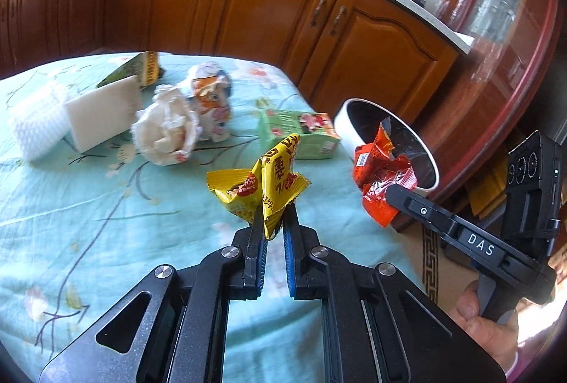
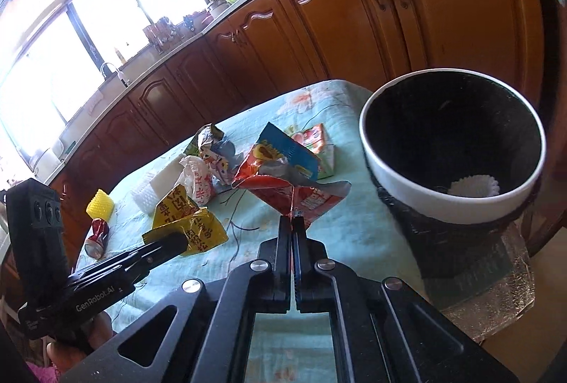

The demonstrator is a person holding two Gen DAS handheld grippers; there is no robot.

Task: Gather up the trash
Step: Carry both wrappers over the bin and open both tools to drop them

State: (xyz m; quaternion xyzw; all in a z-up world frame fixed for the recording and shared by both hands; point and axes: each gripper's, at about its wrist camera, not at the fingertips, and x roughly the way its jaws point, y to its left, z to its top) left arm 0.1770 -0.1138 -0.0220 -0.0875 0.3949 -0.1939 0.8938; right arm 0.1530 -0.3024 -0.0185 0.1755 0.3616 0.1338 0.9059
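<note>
My left gripper (image 1: 274, 211) is shut on a crumpled yellow snack wrapper (image 1: 264, 188), held up over the turquoise tablecloth (image 1: 106, 205). In the right wrist view the same yellow wrapper (image 2: 187, 223) shows at the left gripper's tip. My right gripper (image 2: 293, 221) is shut on a red snack wrapper (image 2: 283, 184), lifted just left of the white-rimmed trash bin (image 2: 453, 205). From the left wrist view that red wrapper (image 1: 382, 177) hangs in front of the bin (image 1: 354, 124). A white paper liner (image 2: 473, 186) lies inside the bin.
On the cloth lie a crumpled white paper bag (image 1: 166, 124), a printed wrapper (image 1: 212, 99), a green carton (image 1: 301, 134), white foam pieces (image 1: 102, 110), a yellow foam net (image 2: 101, 204) and a crushed red can (image 2: 96, 237). Wooden cabinets (image 1: 269, 14) stand behind. A hand (image 1: 489, 322) grips the right handle.
</note>
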